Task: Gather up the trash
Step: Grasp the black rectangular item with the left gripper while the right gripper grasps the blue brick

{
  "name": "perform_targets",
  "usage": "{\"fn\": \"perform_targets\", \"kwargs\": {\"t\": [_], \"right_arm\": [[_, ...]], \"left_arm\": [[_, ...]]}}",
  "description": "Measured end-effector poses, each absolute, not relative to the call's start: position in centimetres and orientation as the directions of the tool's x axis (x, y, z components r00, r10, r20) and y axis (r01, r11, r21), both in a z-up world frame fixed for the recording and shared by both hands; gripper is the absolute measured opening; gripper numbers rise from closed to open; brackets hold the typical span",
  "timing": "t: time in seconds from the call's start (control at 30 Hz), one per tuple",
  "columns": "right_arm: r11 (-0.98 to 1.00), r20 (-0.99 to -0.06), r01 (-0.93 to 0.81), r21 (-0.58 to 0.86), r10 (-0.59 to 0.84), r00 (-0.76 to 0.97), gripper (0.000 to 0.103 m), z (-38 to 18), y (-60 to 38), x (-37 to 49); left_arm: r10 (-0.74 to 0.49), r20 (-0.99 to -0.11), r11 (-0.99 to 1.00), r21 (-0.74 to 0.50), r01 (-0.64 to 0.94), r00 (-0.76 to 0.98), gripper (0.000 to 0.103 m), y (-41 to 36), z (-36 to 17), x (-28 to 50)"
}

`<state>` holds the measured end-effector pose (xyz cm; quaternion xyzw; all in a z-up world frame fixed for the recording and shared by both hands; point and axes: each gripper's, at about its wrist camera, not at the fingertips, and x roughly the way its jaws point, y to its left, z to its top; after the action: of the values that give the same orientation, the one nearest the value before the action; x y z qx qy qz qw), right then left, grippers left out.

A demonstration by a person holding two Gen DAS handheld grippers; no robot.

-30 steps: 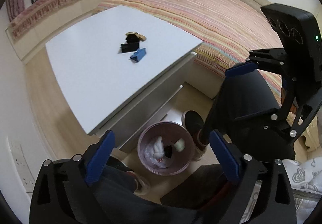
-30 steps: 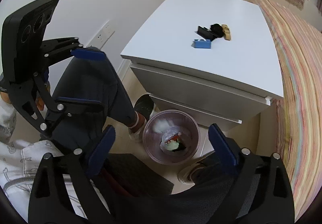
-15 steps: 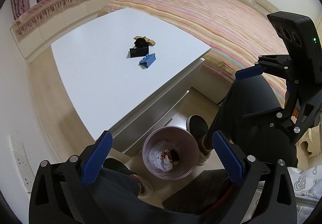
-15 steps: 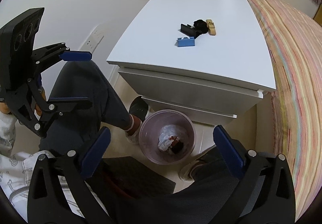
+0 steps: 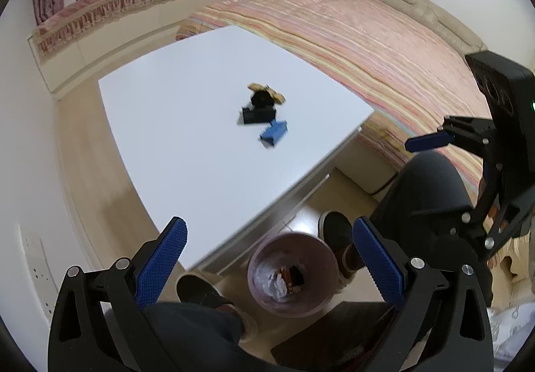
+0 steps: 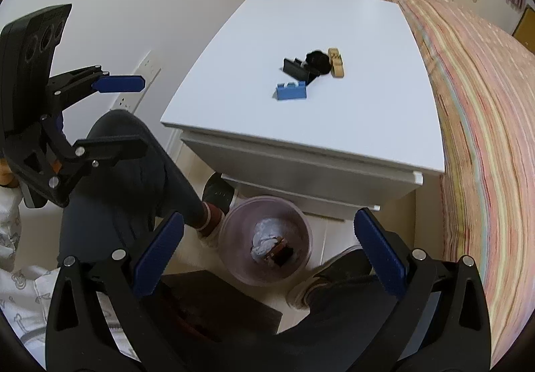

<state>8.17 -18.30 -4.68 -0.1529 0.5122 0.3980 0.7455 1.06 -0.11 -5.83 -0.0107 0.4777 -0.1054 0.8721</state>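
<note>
While both tools are held high above the floor and angled down, the left tongs (image 5: 269, 240) and right tongs (image 6: 269, 235) each stand spread wide, gripping nothing. Round translucent pink plastic trash bin (image 6: 265, 240): on the floor against the drawer front of the white counter (image 6: 334, 124), between the person's 2 shoes, holding crumpled white paper and dark scraps. Counter top: small blue rectangular box (image 6: 291, 91), long axis running left to right in the right view; black folded piece (image 6: 296, 69) just behind it; black crumpled lump (image 6: 317, 61) touching a tan wooden block (image 6: 336, 67).
</note>
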Motion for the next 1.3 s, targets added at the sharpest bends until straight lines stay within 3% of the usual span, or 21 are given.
{"fn": "perform_targets", "kwargs": {"t": [0.67, 1.3], "right_arm": [[0.645, -0.815, -0.756, 0.107, 0.492, 0.305, 0.099, -6.5, -14.6, 13.4], [0.656, -0.748, -0.744, 0.126, 0.555, 0.363, 0.063, -10.5, -12.7, 15.5]], "left_arm": [[-0.207, -0.845, 0.978, -0.182, 0.098, 0.493, 0.095, 0.3, -8.0, 13.1], [-0.208, -0.865, 0.977, -0.202, 0.063, 0.457, 0.093, -0.6, -11.4, 16.6]]}}
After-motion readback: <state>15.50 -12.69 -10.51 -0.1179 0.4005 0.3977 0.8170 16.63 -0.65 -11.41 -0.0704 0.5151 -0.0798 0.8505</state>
